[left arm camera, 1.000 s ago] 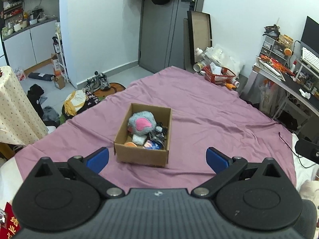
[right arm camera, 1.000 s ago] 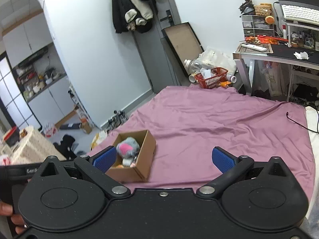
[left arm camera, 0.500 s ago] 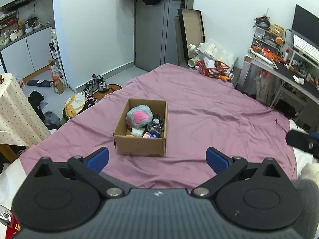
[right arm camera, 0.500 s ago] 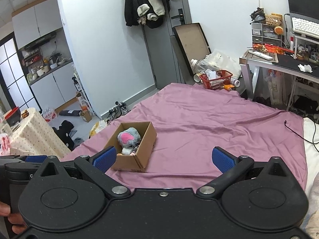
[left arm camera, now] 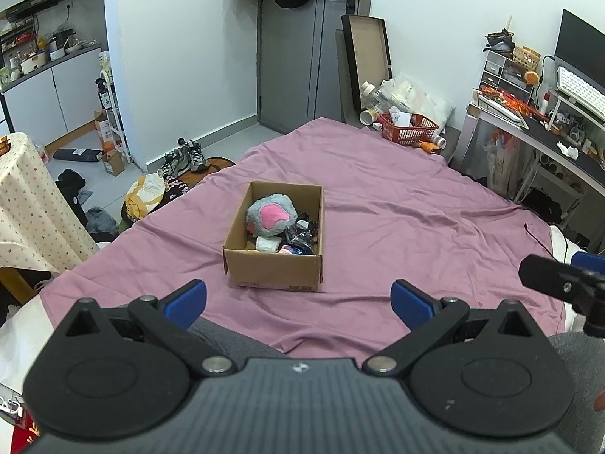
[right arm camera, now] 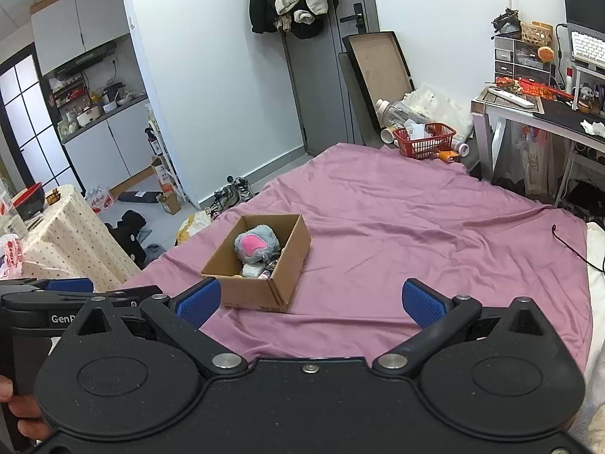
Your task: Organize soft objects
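A brown cardboard box (left arm camera: pixel 276 272) stands on the purple bedsheet (left arm camera: pixel 397 204); it also shows in the right wrist view (right arm camera: pixel 261 295). Inside lie a grey plush with a pink patch (left arm camera: pixel 270 216), also seen from the right (right arm camera: pixel 254 244), a white soft item (left arm camera: pixel 267 244) and dark items (left arm camera: pixel 302 234). My left gripper (left arm camera: pixel 298 300) is open and empty, held back above the sheet's near edge. My right gripper (right arm camera: pixel 312 300) is open and empty, to the right of the box. The left gripper shows at the right view's left edge (right arm camera: pixel 75 295).
A dotted tablecloth table (left arm camera: pixel 34 204) stands left of the bed. Shoes and clothes (left arm camera: pixel 185 159) lie on the floor. A red basket (left arm camera: pixel 410 128) sits at the bed's far corner. A desk (left arm camera: pixel 548 140) stands right. A black cable (right arm camera: pixel 567 242) lies on the sheet's right side.
Both grippers have pulled back and risen away from the box, so it looks smaller and farther. Both stay open and empty.
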`<state>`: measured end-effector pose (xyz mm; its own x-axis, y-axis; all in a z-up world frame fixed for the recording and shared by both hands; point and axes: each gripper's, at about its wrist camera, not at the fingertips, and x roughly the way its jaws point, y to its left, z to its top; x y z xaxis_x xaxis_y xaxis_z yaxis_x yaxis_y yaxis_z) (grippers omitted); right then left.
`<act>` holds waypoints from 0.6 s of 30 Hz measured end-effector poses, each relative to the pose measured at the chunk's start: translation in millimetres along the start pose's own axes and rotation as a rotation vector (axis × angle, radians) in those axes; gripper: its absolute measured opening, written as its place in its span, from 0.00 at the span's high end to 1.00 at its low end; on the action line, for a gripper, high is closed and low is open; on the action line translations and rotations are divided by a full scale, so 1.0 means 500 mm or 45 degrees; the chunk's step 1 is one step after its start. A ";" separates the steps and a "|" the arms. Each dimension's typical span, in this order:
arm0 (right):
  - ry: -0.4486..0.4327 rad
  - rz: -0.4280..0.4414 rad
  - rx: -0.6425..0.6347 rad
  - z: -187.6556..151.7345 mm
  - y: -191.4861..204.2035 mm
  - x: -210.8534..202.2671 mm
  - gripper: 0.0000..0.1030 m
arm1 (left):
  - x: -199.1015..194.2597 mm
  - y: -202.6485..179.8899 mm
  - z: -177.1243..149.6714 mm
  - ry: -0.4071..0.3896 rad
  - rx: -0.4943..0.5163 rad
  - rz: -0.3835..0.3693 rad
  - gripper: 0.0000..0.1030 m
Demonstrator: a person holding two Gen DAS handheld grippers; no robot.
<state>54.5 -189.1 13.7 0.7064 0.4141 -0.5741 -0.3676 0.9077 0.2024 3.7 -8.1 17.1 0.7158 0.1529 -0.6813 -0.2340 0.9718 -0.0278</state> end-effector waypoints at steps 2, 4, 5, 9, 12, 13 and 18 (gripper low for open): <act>0.001 0.001 -0.001 0.001 0.002 0.001 0.00 | -0.001 0.005 0.003 0.000 -0.006 0.001 0.00; 0.004 0.001 0.001 0.001 0.003 0.002 0.00 | -0.001 0.007 0.005 0.001 -0.007 0.001 0.00; 0.006 0.000 0.000 0.001 0.003 0.003 0.00 | 0.000 0.008 0.005 0.002 -0.005 0.001 0.00; 0.010 -0.005 0.001 0.003 0.006 0.005 0.00 | 0.000 0.010 0.005 -0.001 -0.008 -0.002 0.00; 0.009 -0.002 0.001 0.004 0.006 0.005 0.00 | -0.001 0.009 0.005 0.001 -0.009 0.001 0.00; 0.009 -0.003 0.001 0.004 0.006 0.005 0.00 | 0.000 0.009 0.005 0.003 -0.008 0.001 0.00; 0.009 -0.002 0.003 0.004 0.005 0.005 0.00 | 0.002 0.013 0.007 0.004 -0.006 -0.001 0.00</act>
<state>56.7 -185.4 14.4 0.7028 0.4119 -0.5800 -0.3649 0.9086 0.2031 5.0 -1.2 18.9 0.7138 0.1512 -0.6838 -0.2363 0.9712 -0.0320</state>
